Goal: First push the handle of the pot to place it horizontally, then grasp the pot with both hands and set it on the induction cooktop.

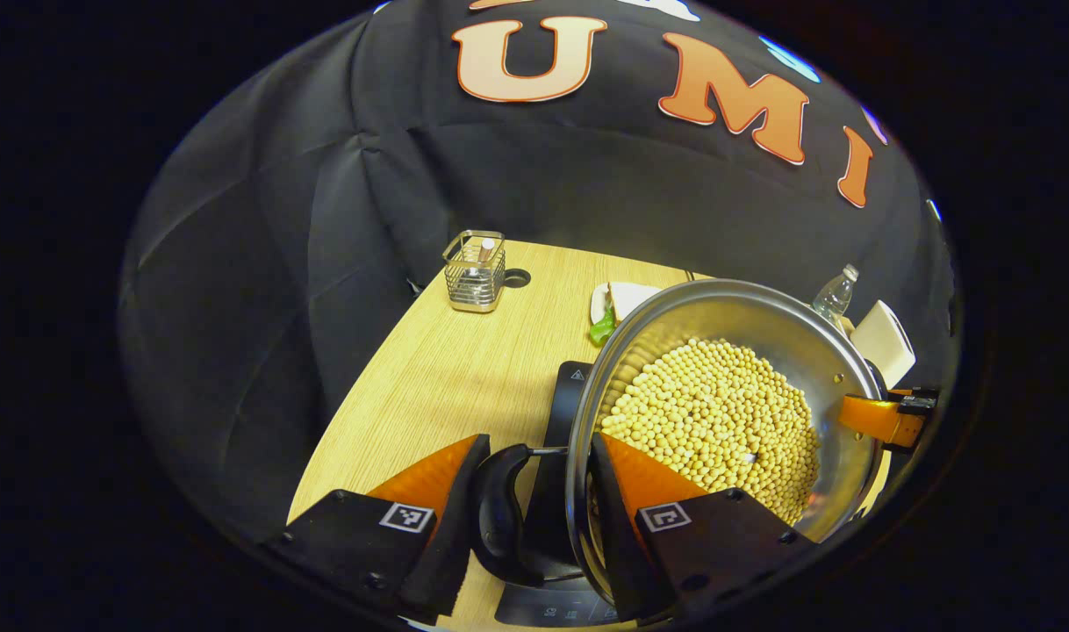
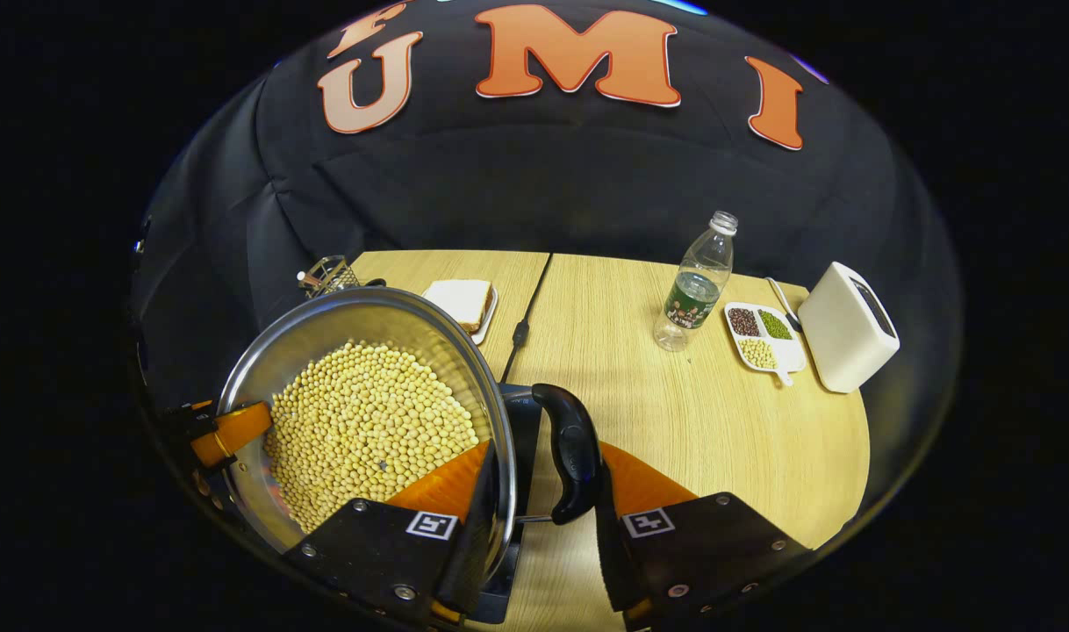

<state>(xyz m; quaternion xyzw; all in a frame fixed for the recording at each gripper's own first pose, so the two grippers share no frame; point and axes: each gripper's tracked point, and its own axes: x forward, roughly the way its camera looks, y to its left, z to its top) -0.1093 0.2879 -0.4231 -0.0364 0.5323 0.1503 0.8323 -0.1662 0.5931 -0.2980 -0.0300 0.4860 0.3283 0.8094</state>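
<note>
My steel pot (image 2: 262, 351) shines silver, full of pale yellow soybeans (image 2: 368, 421), and its handles (image 2: 574, 452) are glossy black. The worktop (image 2: 675, 412) under me is light wood grain. Beyond sit a white toaster (image 2: 846, 329), a clear bottle (image 2: 697, 285) with a dark green label, and a white tray (image 2: 763, 338) of brown, green and yellow beans.

desk (image 2: 657, 412): pale wood grain, rounded at the far right, split by a dark seam running back to the wall
cooktop (image 1: 563, 412): black, flat on the near part of the desk, mostly hidden under the pot
wire basket (image 1: 475, 272): metal, upright near the far left corner, beside a round hole in the desk
plate (image 2: 464, 303): white, with a slice of bread, left of the seam
bottle (image 2: 697, 283): clear plastic, upright, right of the seam
divided dish (image 2: 763, 338): white, three kinds of beans, between bottle and toaster
toaster (image 2: 846, 326): white, at the far right edge
</note>
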